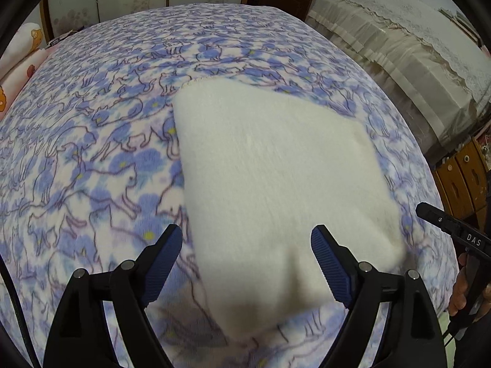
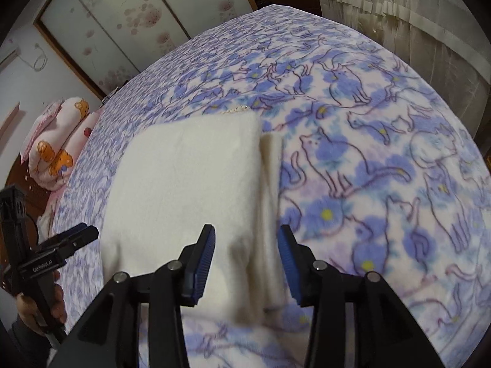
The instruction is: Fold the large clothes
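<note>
We see a cream-white fleecy garment (image 1: 276,184) folded into a thick, roughly rectangular pad, lying flat at the centre of both views. In the right wrist view a narrower folded layer shows along its right edge, and a stitched hem peeks out at its top edge. It rests on a blanket (image 1: 92,141) printed with blue flowers and outlined cats, which covers the bed and fills most of each frame.

At the bottom of the left wrist view, the left gripper (image 1: 247,263) has its blue-padded jaws spread wide above the garment's near end, clasping nothing. At the bottom of the right wrist view, the right gripper (image 2: 245,260) has its jaws parted, the pads clear of the cloth.

Pink cartoon-print pillows (image 2: 58,144) sit at the left edge; lace-covered furniture (image 1: 408,46) fills the upper right.
</note>
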`<act>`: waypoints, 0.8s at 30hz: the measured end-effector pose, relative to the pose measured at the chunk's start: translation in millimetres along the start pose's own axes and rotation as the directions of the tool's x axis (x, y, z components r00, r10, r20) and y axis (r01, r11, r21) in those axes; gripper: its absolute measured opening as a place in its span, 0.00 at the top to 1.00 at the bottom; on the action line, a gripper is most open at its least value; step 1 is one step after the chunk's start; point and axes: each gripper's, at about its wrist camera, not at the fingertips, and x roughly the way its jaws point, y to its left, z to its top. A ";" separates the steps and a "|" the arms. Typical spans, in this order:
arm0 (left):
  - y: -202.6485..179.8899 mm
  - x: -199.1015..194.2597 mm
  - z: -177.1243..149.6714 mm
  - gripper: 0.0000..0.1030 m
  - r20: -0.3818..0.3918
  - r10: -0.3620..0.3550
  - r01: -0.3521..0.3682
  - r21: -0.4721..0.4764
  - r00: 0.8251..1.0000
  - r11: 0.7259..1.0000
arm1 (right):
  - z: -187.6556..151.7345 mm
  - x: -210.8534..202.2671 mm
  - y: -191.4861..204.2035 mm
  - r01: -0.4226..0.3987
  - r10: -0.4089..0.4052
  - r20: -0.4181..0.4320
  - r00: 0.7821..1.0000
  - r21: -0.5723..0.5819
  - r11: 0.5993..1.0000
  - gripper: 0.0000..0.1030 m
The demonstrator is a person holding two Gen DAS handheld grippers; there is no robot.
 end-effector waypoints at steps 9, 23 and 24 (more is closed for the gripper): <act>-5.1 -40.7 -19.0 0.00 0.005 -0.030 0.030 0.020 1.000 0.999 | -17.9 -50.3 16.1 0.011 -0.006 0.059 0.998 -0.081 0.997 0.23; 30.5 -8.5 -22.4 0.00 0.047 -0.144 0.147 -0.043 0.988 0.988 | -19.1 -37.2 17.1 0.011 0.015 0.252 0.968 -0.101 0.995 0.04; 36.2 -0.7 -21.5 0.00 0.049 -0.152 0.154 -0.057 0.987 0.986 | -18.9 -27.8 13.2 0.009 0.013 0.246 0.969 -0.088 0.996 0.04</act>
